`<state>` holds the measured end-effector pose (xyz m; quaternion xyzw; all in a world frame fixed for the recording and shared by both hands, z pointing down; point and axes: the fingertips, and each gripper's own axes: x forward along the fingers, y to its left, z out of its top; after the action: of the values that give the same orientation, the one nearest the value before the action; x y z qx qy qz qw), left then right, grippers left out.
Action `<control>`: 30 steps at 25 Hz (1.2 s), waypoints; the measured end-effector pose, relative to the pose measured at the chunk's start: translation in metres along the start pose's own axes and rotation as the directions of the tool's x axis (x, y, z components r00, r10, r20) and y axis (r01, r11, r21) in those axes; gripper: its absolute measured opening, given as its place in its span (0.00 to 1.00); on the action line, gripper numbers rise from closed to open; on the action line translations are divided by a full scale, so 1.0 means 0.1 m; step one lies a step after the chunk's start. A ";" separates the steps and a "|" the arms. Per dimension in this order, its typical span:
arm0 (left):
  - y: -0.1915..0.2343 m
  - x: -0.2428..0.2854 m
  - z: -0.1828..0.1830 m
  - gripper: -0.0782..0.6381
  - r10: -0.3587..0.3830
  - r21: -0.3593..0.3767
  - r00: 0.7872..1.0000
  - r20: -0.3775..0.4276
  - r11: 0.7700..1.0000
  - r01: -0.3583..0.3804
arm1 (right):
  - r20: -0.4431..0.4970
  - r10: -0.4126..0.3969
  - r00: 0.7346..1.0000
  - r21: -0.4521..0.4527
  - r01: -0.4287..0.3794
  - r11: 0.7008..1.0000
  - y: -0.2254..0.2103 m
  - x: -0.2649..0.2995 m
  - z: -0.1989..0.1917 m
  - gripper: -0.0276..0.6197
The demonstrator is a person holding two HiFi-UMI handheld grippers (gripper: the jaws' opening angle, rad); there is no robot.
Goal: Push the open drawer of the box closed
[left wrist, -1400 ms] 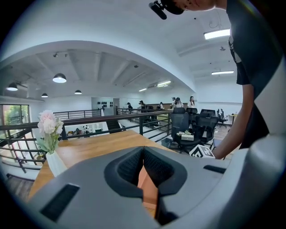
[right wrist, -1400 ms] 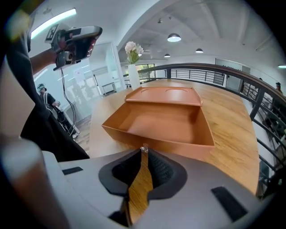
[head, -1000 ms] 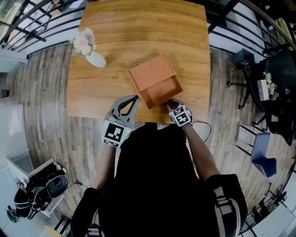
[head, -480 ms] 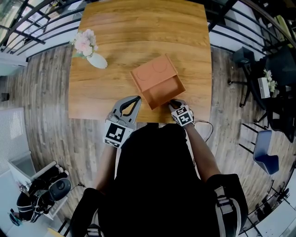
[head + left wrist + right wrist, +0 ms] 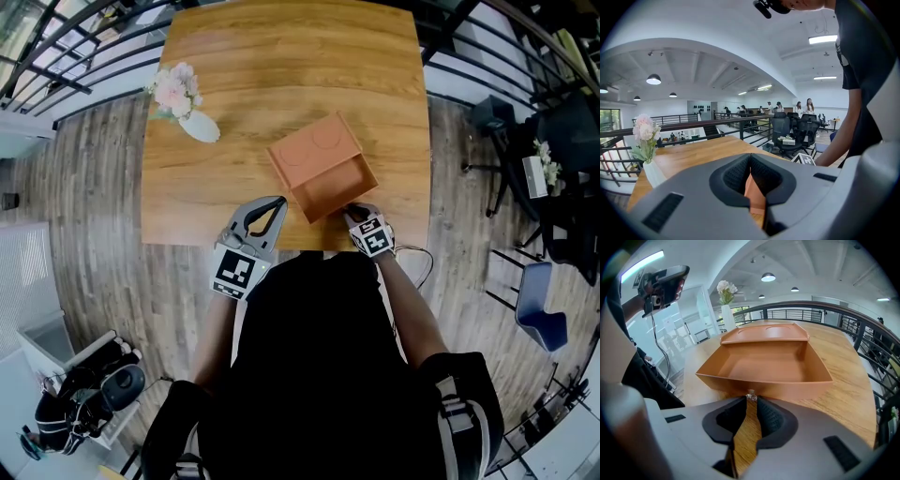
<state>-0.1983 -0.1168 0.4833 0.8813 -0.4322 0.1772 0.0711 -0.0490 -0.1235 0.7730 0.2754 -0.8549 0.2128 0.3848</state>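
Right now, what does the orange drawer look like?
The drawer is an empty orange-brown tray with low walls, pulled out of its box toward the person, resting on the wooden table. A tiny shiny knob sits on its front wall. The right gripper, jaws together, is right at that knob.
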 end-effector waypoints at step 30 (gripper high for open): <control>0.23 0.06 -0.01 0.14 0.028 -0.019 1.000 -0.006 0.999 -0.028 | 0.057 0.007 0.998 0.015 -0.008 1.000 -0.11 0.25 0.43 0.17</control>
<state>-0.2137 -0.1349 0.4860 0.8739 -0.4459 0.1767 0.0786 -0.0789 -0.1646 0.7673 0.2810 -0.8649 0.2127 0.3574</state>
